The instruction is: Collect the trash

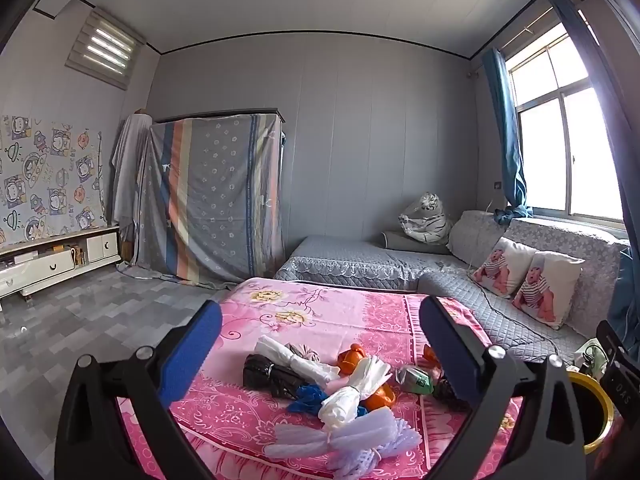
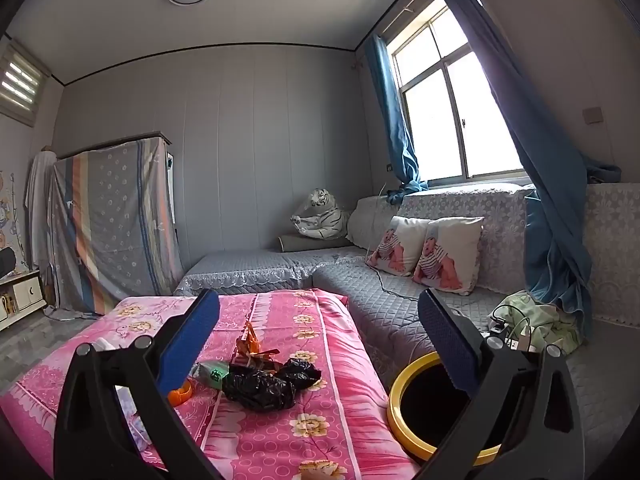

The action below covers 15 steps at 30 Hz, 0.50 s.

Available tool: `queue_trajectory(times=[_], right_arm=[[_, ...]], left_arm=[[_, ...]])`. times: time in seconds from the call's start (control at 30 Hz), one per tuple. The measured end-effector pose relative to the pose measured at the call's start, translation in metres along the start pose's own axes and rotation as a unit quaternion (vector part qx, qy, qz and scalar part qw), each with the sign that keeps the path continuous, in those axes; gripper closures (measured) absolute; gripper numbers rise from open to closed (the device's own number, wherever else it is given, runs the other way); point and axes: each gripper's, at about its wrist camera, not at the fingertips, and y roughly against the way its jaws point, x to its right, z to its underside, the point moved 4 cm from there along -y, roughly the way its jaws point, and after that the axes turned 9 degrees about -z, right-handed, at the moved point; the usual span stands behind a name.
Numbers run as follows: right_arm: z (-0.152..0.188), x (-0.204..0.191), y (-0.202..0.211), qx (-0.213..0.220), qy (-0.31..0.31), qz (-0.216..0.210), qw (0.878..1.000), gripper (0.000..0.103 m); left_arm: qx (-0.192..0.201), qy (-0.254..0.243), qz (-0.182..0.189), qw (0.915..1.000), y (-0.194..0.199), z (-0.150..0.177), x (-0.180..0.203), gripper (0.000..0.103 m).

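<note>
On the pink flowered desk (image 1: 320, 320), through my left wrist camera, I see the trash heaped between the fingers of my left claw (image 1: 320, 344), which stands spread wide with nothing between its pads. The heap holds a white bag roll (image 1: 288, 356), a black bag (image 1: 268, 376), a blue scrap (image 1: 308, 396), an orange wrapper (image 1: 352, 356), a second white bundle (image 1: 352, 392), a green packet (image 1: 416, 380) and, nearest at 6 o'clock, a pale purple foam net (image 1: 344, 440). The yellow-rimmed bin (image 1: 600, 420) sits at 4 o'clock.

Through the right wrist camera, my right claw (image 2: 320, 344) is likewise spread and empty. A black bag (image 2: 264, 388) lies at centre, touching a green packet (image 2: 212, 374) at 9 o'clock and an orange wrapper (image 2: 252, 344) at 12. The bin (image 2: 400, 400) stands at 4 o'clock, just beside the desk (image 2: 320, 420), against the grey sofa (image 2: 380, 312).
</note>
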Motion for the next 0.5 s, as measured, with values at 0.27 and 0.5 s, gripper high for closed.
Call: queue_trajectory(times=[0.27,0.5], right_arm=[[0.0034,-0.0007,-0.0023,-0.005,0.002,0.0,1.0,0.008],[0.0053,-0.0017,-0.0036,-0.008,0.001,0.0,1.0,0.008]], left_arm=[[0.004,-0.002,-0.001,1.0,-0.0006,-0.0011,-0.0035,0.008],[0.004,-0.005,-0.005,1.0,0.0002,0.0018,0.0025,0.008]])
